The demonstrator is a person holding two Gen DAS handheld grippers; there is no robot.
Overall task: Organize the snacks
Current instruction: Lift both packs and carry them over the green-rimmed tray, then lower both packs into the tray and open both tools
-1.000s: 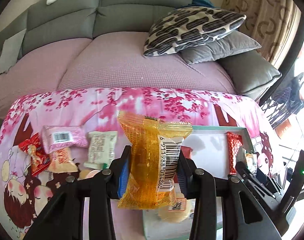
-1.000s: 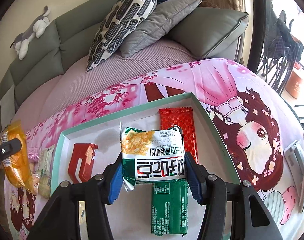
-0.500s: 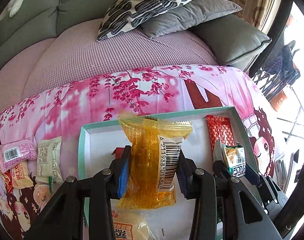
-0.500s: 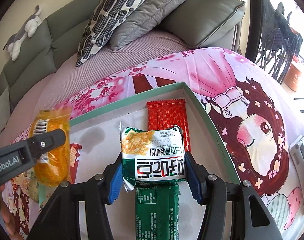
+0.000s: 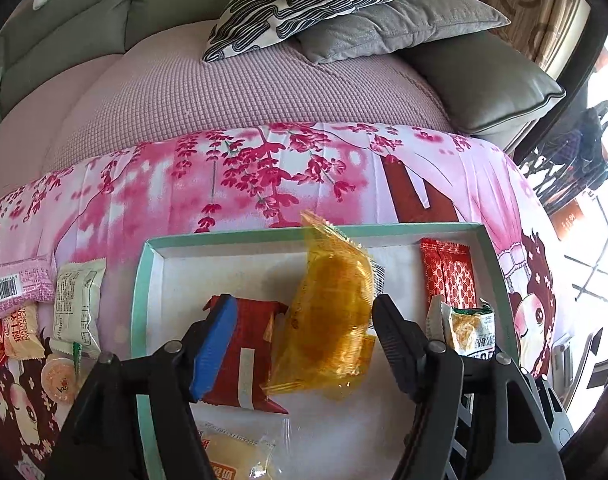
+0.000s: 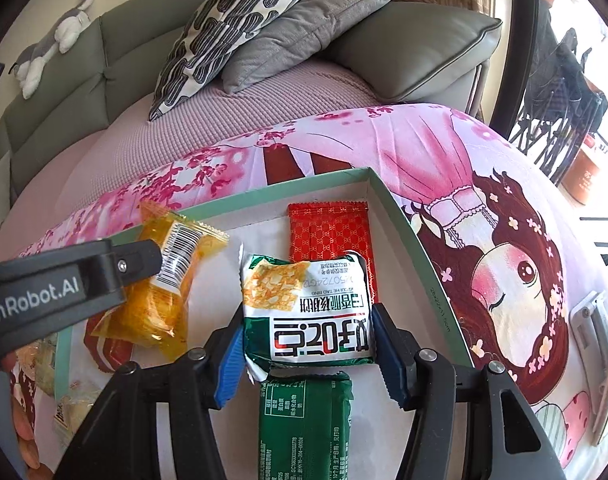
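Observation:
An orange see-through packet [image 5: 331, 312] leans tilted between the jaws of my left gripper [image 5: 302, 304], which are opening; the blue pad [image 5: 214, 344] stands clear of it. It sits over the mint-rimmed white tray [image 5: 264, 236], next to a red packet with a white stripe [image 5: 248, 352]. My right gripper [image 6: 308, 316] has its pads against a green and white packet [image 6: 307, 308], just above a dark green packet [image 6: 304, 424] in the tray [image 6: 423, 272]; its jaws are easing open. A long red packet [image 6: 327, 232] lies at the tray's far right.
Loose snacks lie on the pink flowered cloth left of the tray: a pink packet [image 5: 18, 284], a pale packet [image 5: 76, 304], a jelly cup [image 5: 60, 376]. Another pale packet [image 5: 232, 456] lies at the tray's near edge. A sofa with pillows [image 5: 323, 0] stands behind the table.
The left gripper came over the tray and its jaws have spread; the orange packet has slipped from upright to tilted between them. The right gripper has stayed put with its packet.

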